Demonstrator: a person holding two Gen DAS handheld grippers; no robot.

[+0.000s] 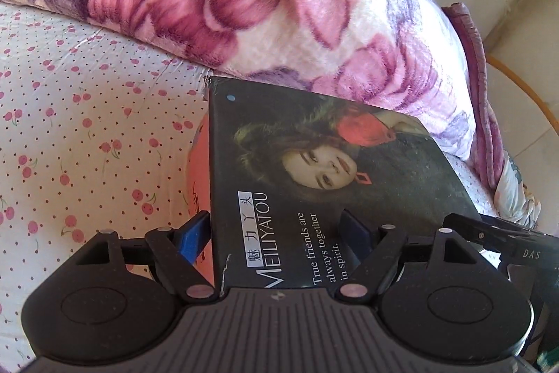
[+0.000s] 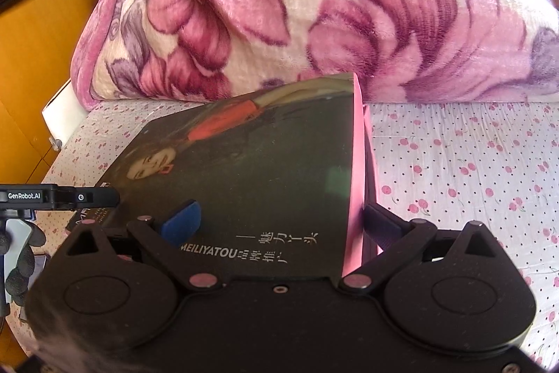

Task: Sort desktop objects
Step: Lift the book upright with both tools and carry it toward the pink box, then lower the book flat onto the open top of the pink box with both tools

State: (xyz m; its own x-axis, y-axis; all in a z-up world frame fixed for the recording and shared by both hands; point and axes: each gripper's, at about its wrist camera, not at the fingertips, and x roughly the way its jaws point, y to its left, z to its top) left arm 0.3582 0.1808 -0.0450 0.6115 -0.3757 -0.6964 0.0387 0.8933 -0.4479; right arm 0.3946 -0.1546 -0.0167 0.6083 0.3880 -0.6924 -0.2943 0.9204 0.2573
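Item: dark box (image 1: 314, 170) marked MEILIYATOU, held over the cherry-print sheet (image 1: 87, 128). Our left gripper (image 1: 276, 233) and right gripper (image 2: 279, 222) each clamp an end of it (pink underside showing). Sorting seems barely begun; placement remains. Floral blanket (image 2: 314, 6) bulks just behind, crowding any forward move.

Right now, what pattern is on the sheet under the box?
White with small red cherries and dots, clearest in the right wrist view: sheet, box.

The booklet (image 1: 314, 170) cover reads "MEILIYATOU" and "True friends are always together in spirit." The left claw (image 2: 59, 196) seems marked "GenRobot.AI"; the right claw (image 1: 517, 243), "DAS".
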